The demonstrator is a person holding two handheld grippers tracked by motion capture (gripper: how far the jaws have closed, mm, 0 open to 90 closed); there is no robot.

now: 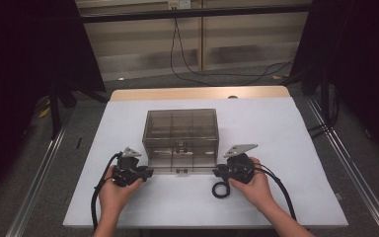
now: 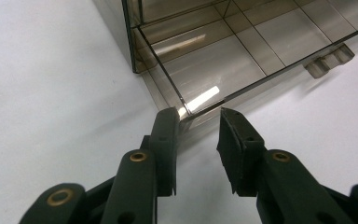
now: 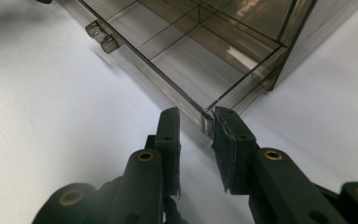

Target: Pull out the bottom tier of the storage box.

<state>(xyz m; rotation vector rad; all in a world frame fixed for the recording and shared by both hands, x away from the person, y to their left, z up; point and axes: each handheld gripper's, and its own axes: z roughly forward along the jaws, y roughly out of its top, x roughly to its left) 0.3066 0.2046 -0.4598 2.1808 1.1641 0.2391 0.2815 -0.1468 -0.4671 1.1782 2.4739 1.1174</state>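
Note:
A smoky see-through drawer box (image 1: 180,126) stands mid-table with its bottom drawer (image 1: 180,167) pulled out toward me. My left gripper (image 1: 149,173) is at the drawer's front left corner. In the left gripper view the jaws (image 2: 199,114) pinch that corner of the empty, partitioned drawer (image 2: 214,60), and its small handle (image 2: 328,60) shows farther along the front. My right gripper (image 1: 215,172) is at the front right corner. In the right gripper view its jaws (image 3: 196,116) close on the corner of the drawer (image 3: 191,60), with the handle (image 3: 101,37) off to the left.
A white sheet (image 1: 276,148) covers the table, with its wooden edge (image 1: 197,93) at the back. Cables (image 1: 192,69) lie on the floor beyond. A black cable loop (image 1: 220,190) rests by my right hand. Metal rails (image 1: 348,163) run along both sides.

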